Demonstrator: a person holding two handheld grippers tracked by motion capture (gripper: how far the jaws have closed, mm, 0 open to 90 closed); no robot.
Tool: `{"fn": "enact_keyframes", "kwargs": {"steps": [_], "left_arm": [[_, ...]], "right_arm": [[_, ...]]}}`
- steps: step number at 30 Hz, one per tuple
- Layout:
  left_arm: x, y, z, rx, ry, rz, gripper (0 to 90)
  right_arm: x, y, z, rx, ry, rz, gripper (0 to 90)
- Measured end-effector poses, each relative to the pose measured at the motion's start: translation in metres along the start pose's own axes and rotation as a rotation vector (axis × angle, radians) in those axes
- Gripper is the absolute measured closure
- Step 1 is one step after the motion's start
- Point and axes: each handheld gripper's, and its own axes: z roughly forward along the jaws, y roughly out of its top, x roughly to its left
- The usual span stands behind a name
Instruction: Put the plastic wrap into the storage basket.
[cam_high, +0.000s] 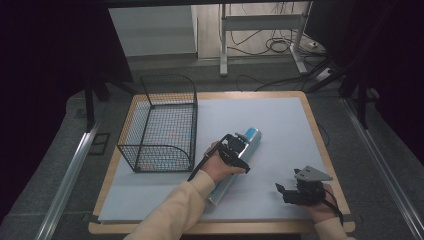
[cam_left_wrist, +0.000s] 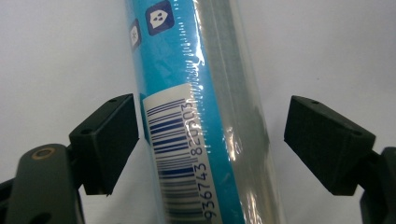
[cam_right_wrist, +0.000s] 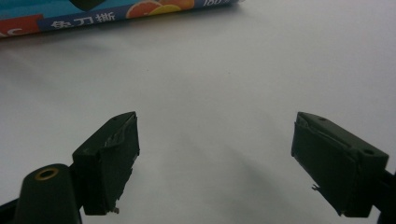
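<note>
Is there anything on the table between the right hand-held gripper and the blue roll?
Nothing: in the right gripper view, bare white sheet runs from the right hand-held gripper to the blue roll.

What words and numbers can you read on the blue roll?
"936743 820303": digits beside the barcode on the blue roll, the last few hard to make out.
"免刀撕": white characters on the roll's blue band.
"180", or close to it: cut off at the picture's top edge.
Small white icons: no letters to read.
</note>
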Motion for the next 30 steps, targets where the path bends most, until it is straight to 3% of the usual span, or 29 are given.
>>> {"fn": "enact_keyframes", "kwargs": {"steps": [13,24,30], "left_arm": [[-0.003,0.000,0.013,0.051,0.057,-0.010,26.8],[0.005,0.000,0.015,0.059,0.007,-0.057,28.9],[0.005,0.001,0.016,0.064,0.007,-0.062,29.4]], "right_arm": [[0.000,0.000,0.000,0.001,-0.002,-0.003,15.2],[0.001,0.000,0.001,0.007,-0.006,-0.012,15.8],[0.001,0.000,0.000,0.007,-0.010,-0.014,15.9]]}}
